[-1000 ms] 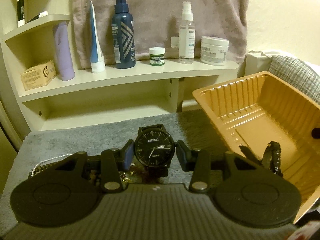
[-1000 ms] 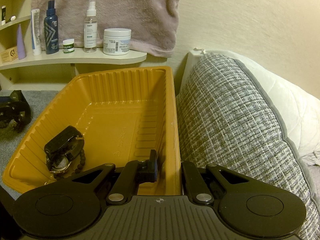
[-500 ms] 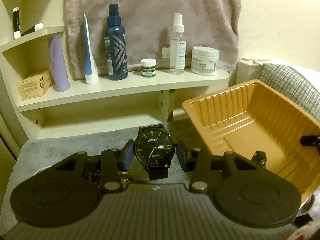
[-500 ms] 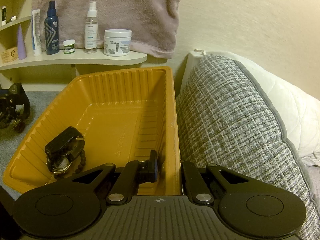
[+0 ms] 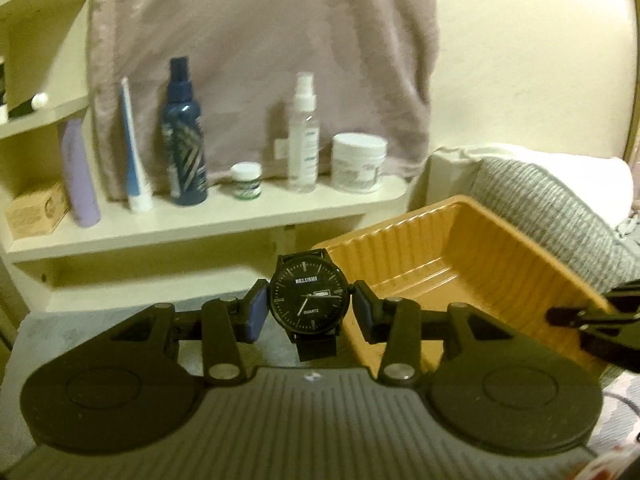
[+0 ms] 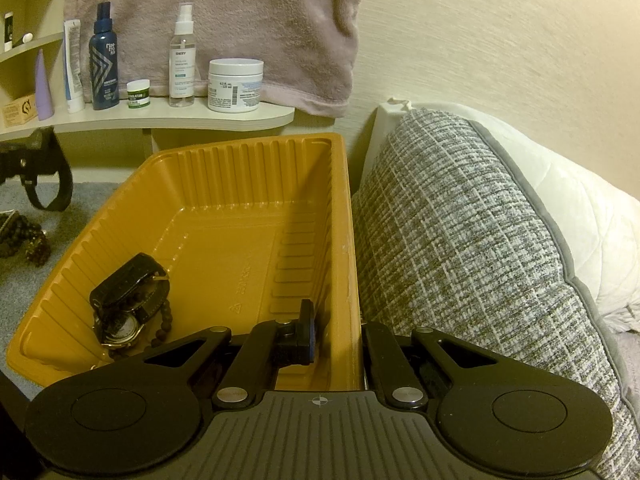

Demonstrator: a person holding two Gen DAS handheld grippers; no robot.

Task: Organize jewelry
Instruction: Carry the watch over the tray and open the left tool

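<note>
Up front in the left wrist view, one black watch (image 5: 306, 300) sits between the two fingers of the left gripper (image 5: 307, 307), its dial facing the camera and its strap hanging below. The pads grasp the watch case from both sides, and the gripper is held clear of the grey mat (image 5: 52, 332), tipped slightly downward. One orange tray (image 5: 472, 248) lies to the right of the watch. On the shelf (image 5: 224, 220) behind stand seven toiletries: a lilac bottle, a white-and-blue tube, a dark blue bottle, a small green-labelled jar, a clear spray bottle, a white tub, and a cardboard box at the far left. One pinkish towel (image 5: 260, 48) hangs behind them. At the right edge the tip of the right gripper (image 5: 576, 316) pokes in over the tray's rim.

Next, the right wrist view looks down into the same tray (image 6: 224, 184). The right gripper (image 6: 336, 332) is clenched on the tray's right-hand wall, one finger inside and one outside, angled downward. In the tray's near left corner lie one dark watch (image 6: 128, 296) and a string of dark beads (image 6: 164, 320). More dark beads (image 6: 20, 236) rest on the mat to the left, though their number is unclear. One grey woven cushion (image 6: 460, 240) presses against the tray's right side.
</note>
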